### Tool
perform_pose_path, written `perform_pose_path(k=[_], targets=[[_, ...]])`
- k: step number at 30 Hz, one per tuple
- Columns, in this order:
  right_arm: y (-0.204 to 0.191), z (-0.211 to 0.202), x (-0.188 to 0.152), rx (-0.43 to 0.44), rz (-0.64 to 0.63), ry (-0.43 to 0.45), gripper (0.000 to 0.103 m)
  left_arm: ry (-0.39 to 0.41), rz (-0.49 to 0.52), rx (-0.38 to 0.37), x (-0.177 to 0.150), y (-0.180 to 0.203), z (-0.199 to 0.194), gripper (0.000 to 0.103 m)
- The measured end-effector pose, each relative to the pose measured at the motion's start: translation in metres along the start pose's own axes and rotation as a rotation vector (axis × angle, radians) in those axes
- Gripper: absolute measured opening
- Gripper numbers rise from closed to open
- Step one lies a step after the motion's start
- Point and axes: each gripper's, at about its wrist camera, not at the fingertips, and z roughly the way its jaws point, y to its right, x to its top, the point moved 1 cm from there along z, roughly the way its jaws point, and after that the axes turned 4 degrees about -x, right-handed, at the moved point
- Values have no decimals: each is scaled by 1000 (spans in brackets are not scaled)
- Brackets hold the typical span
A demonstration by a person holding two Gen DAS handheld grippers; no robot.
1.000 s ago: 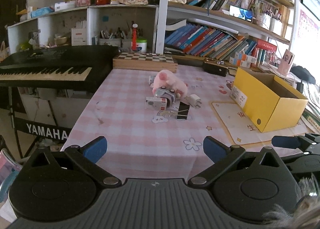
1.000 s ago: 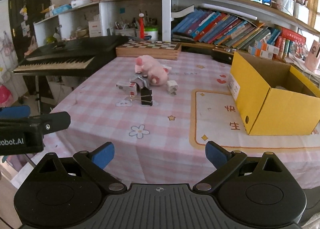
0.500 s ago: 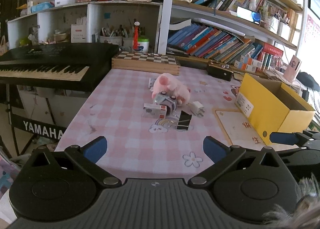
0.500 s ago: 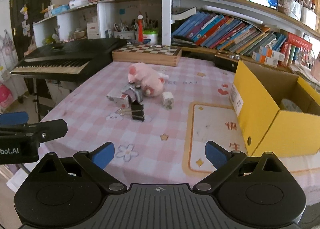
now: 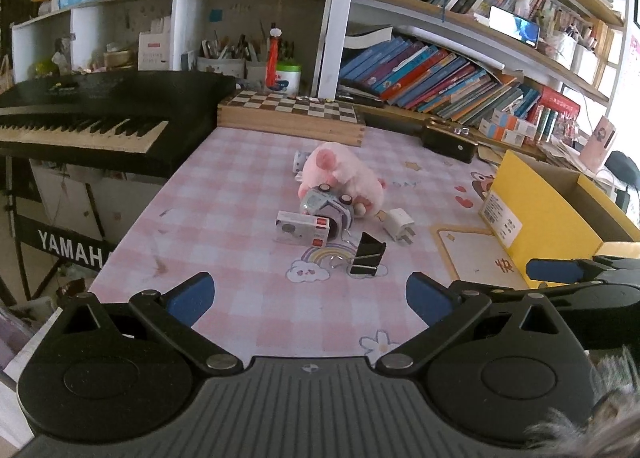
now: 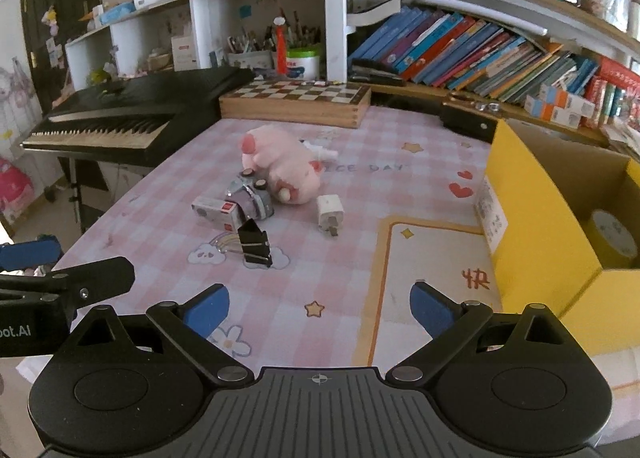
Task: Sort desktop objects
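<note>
- Both claws, left claw (image 5: pixel 308 298) and right claw (image 6: pixel 320 304), advanced toward the clutter; each spread, empty.
- Risk: binder clip (image 6: pixel 255 244) may skid if pinched off-centre.

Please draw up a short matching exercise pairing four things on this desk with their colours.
Things:
1. plush toy
2. binder clip
3. cardboard box
4. charger plug

Colours:
A. yellow
B. white
C. pink
D. black

Pairs: 1-C, 2-D, 3-A, 4-B
</note>
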Motion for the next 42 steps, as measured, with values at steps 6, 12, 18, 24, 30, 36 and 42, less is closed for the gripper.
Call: perform_pose_path(k=[6, 12, 18, 24, 30, 36, 42], targets=[[0, 21, 9, 56, -27, -31, 91, -15, -13, 22, 10, -3, 21, 101], [-6, 44, 13, 120, -78, -76, 83, -38, -31, 46, 24, -11, 40, 101], [-16, 64, 19, 185, -151, -101, 79, -45, -30, 69, 35, -15, 53, 101], [-26, 92, 25, 232, -214, -116, 73, -63, -44, 83, 41, -19, 67, 101], [-36, 117, 31, 269, -292, -123, 61, -72, -59, 104, 47, -23, 79, 101], [-42, 122, 34, 331, -358, -101, 33, -90, -67, 104, 52, -25, 94, 101], [-36, 114, 38, 356, -383, -84, 25, -105, -63, 81, 56, -21, 109, 101]])
